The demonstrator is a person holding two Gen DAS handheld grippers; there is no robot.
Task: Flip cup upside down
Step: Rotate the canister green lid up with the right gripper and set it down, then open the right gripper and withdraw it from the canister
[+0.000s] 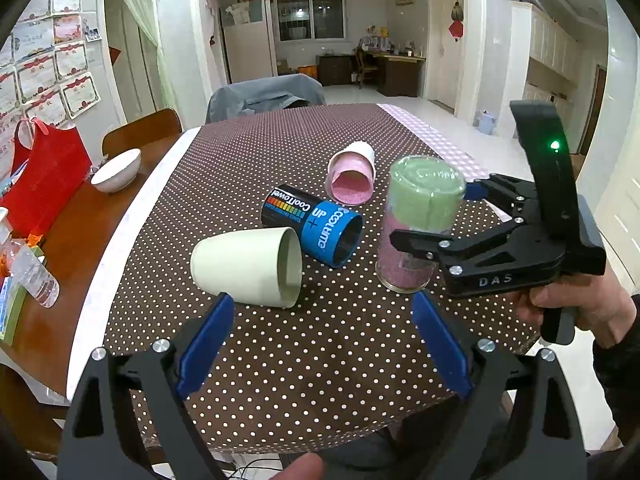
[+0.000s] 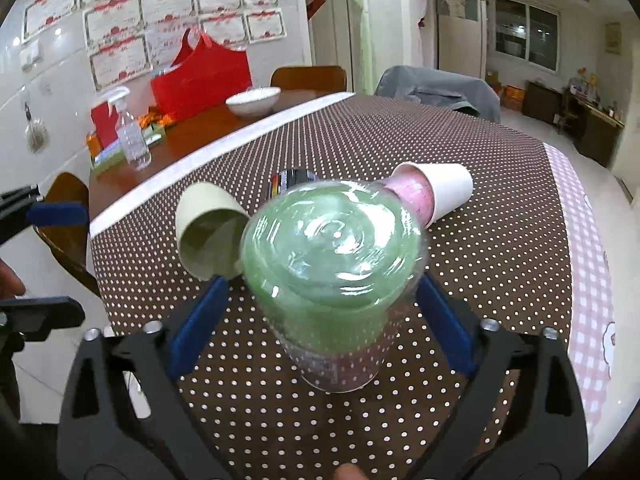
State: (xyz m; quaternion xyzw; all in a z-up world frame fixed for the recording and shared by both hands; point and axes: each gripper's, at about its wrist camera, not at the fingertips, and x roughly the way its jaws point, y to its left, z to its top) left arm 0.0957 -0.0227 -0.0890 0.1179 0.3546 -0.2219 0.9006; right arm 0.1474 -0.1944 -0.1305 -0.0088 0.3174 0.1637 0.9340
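Surface: dotted tablecloth (image 1: 280,360)
Cup: clear glass (image 1: 416,224) standing mouth-down, green-pink filling; likely hard, slick, breakable, so grip mid-wall
Right gripper (image 2: 320,320): jaws around glass, contact unclear
Left gripper (image 1: 324,340): jaws spread, empty

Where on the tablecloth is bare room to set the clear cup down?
Bare cloth lies in front of the left gripper, on the near side of the green cup and clear cup. The far end beyond the pink cup is also bare. Crowded: the middle, around the blue can.

A home dining room. Framed certificates (image 2: 116,20) cover the wall. A refrigerator (image 1: 248,52) stands beyond the polka-dot tabletop (image 1: 280,352).
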